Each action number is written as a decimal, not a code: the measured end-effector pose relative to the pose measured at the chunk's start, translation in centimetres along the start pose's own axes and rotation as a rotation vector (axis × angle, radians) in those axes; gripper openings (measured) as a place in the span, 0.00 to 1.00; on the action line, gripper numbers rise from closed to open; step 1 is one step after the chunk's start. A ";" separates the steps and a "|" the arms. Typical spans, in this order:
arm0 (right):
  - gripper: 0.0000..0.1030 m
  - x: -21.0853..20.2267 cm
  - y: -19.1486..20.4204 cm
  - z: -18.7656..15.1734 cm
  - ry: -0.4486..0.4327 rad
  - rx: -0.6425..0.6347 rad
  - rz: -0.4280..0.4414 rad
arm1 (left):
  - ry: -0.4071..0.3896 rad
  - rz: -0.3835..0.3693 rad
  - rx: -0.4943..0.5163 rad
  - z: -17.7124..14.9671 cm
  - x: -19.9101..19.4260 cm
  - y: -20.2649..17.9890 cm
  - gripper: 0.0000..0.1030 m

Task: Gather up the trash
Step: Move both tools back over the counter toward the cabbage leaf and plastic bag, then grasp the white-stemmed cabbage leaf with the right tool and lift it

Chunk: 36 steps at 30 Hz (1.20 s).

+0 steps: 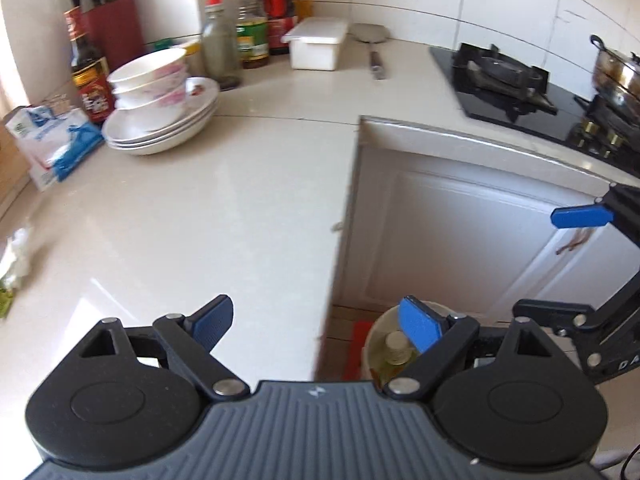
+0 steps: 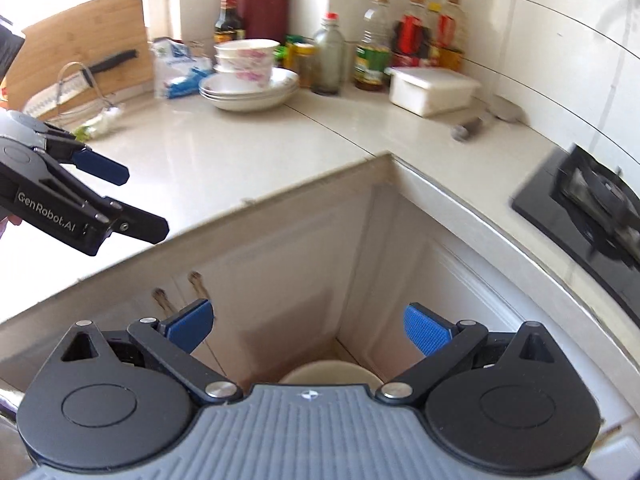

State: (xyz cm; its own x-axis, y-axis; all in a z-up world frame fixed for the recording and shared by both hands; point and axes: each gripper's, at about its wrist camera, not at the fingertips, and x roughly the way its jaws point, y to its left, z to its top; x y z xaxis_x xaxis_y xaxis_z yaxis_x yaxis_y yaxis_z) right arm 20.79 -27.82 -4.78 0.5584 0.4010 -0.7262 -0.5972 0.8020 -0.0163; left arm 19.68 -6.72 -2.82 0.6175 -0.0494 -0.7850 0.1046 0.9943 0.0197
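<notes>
Left gripper (image 1: 316, 326) spread wide, blue pads apart, nothing between them, aimed down over the inner corner of the counter (image 1: 224, 200). At nine o'clock in the left wrist view, a crumpled bit of white and green trash (image 1: 16, 264) lying at the counter's edge, well apart from either tool; same scrap (image 2: 98, 124) at ten o'clock in the right wrist view, just in front of a wire rack (image 2: 76, 80) and a cutting board (image 2: 80, 40). Further along at eleven o'clock, a stack of bowls and plates (image 1: 160, 108), then bottles (image 1: 250, 28) and a white lidded box (image 1: 316, 42) toward twelve, a stove (image 1: 504, 76) at two o'clock. Below, at six o'clock and partly hidden by the pad, a pale trash bin (image 1: 376, 344) on the floor against the cabinet doors, with what looks like a bottle (image 1: 396, 350) already inside; only the bin's rim (image 2: 332, 372) visible from the right wrist. Right gripper (image 2: 308, 330) likewise wide and empty, hanging above that bin. Judged from this: at least one piece apparently binned, both tools free, the scrap by the rack not yet collected. Likely next: reach to nine o'clock, close on the scrap, carry it to the bin. Soft and loose by the look of it, so liable to shed bits on the way.
</notes>
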 end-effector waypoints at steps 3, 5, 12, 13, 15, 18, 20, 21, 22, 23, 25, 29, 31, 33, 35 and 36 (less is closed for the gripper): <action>1.00 1.2 2.3 2.3 -0.013 -0.052 0.048 | 0.012 0.063 -0.034 -1.1 -0.8 3.6 0.87; 1.00 2.2 3.9 3.9 -0.019 -0.092 0.082 | 0.013 0.098 -0.055 -1.8 -1.5 5.7 0.87; 1.00 6.0 10.2 9.7 -0.034 -0.276 0.207 | -0.029 0.228 -0.166 -3.8 -4.4 12.2 0.87; 1.00 6.6 11.1 10.6 -0.037 -0.305 0.226 | -0.039 0.243 -0.189 -4.1 -4.7 13.2 0.87; 1.00 7.9 12.8 12.2 -0.039 -0.354 0.261 | -0.056 0.269 -0.238 -4.5 -5.2 14.8 0.87; 1.00 10.0 15.1 14.5 -0.039 -0.409 0.310 | -0.086 0.297 -0.311 -4.9 -5.9 17.2 0.87; 1.00 11.4 16.5 16.0 -0.033 -0.437 0.342 | -0.104 0.307 -0.361 -5.3 -6.2 18.5 0.87; 1.00 12.0 17.2 16.7 -0.031 -0.455 0.359 | -0.112 0.308 -0.385 -5.4 -6.2 19.2 0.88; 1.00 12.6 18.0 17.4 -0.030 -0.473 0.371 | -0.118 0.307 -0.408 -5.6 -6.3 19.8 0.88; 1.00 13.2 18.7 18.0 -0.030 -0.494 0.379 | -0.122 0.309 -0.427 -5.7 -6.2 20.2 0.88; 1.00 14.4 20.3 19.3 -0.033 -0.548 0.396 | -0.119 0.319 -0.446 -6.0 -6.1 21.0 0.88; 1.00 16.4 23.4 21.7 -0.046 -0.641 0.440 | -0.097 0.342 -0.466 -6.7 -5.5 22.2 0.89; 0.99 17.5 25.0 22.9 -0.052 -0.694 0.462 | -0.090 0.352 -0.485 -7.1 -5.3 22.7 0.89; 0.99 18.8 26.4 24.0 -0.051 -0.736 0.489 | -0.084 0.350 -0.494 -7.4 -5.1 23.3 0.89; 0.95 20.0 27.9 25.0 -0.046 -0.773 0.507 | -0.079 0.366 -0.503 -7.6 -5.0 23.8 0.89; 0.93 20.7 28.6 25.5 -0.042 -0.794 0.517 | -0.079 0.368 -0.511 -7.7 -5.1 24.1 0.89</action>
State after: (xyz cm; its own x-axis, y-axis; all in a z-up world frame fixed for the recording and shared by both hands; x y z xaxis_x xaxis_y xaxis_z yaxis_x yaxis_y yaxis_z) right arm 29.94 14.75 -2.79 0.1264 0.6498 -0.7495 -0.9847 -0.0090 -0.1739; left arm 13.08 18.22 -3.14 0.6000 0.3169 -0.7346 -0.4989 0.8660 -0.0339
